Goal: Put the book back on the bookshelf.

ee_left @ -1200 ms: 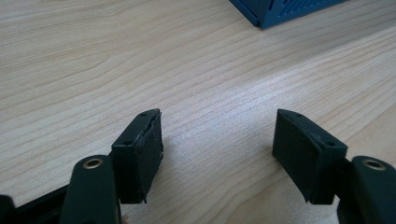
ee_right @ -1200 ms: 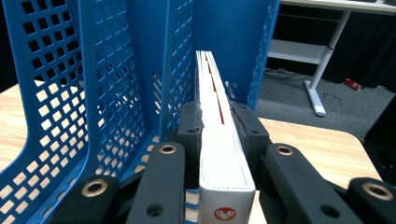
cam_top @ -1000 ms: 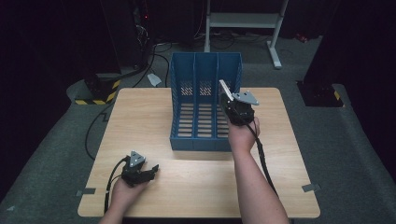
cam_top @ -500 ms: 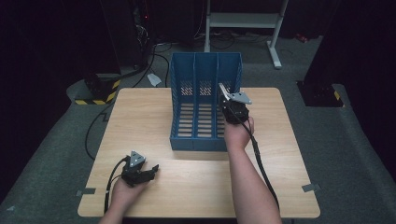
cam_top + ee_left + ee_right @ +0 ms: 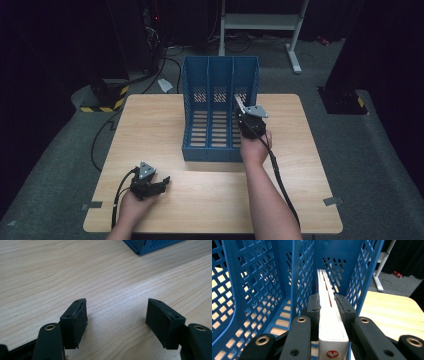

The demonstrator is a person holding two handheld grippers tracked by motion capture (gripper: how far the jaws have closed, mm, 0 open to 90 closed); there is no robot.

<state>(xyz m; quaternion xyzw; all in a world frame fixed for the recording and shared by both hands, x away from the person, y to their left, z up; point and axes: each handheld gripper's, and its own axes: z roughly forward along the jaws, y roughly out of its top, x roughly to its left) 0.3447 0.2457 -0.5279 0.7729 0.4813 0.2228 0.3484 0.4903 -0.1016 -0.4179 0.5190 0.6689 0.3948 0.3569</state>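
A: Start big. What's on the table (image 5: 150,125)?

B: A blue file rack (image 5: 220,107) with three slots stands at the far middle. The right gripper (image 5: 239,106) is at the rack's right-hand slot, clamped on a thin white book (image 5: 329,315).

A: What has changed in the last second?

B: The right hand (image 5: 255,147) has slid a little to the left and toward the rack, so the book now lines up with that right slot. My guess is that it's being filed there, and only the push down and the release remain. The left gripper (image 5: 159,182) hasn't moved; it rests at the near left, well apart from the rack.

A: What do the close views add?

B: The right gripper view shows the book already between the slot's walls, spine toward the camera, with a small red mark (image 5: 332,354). From above it's just a pale sliver. The left gripper view shows its jaws spread wide over bare wood, holding nothing, with the rack's corner beyond.
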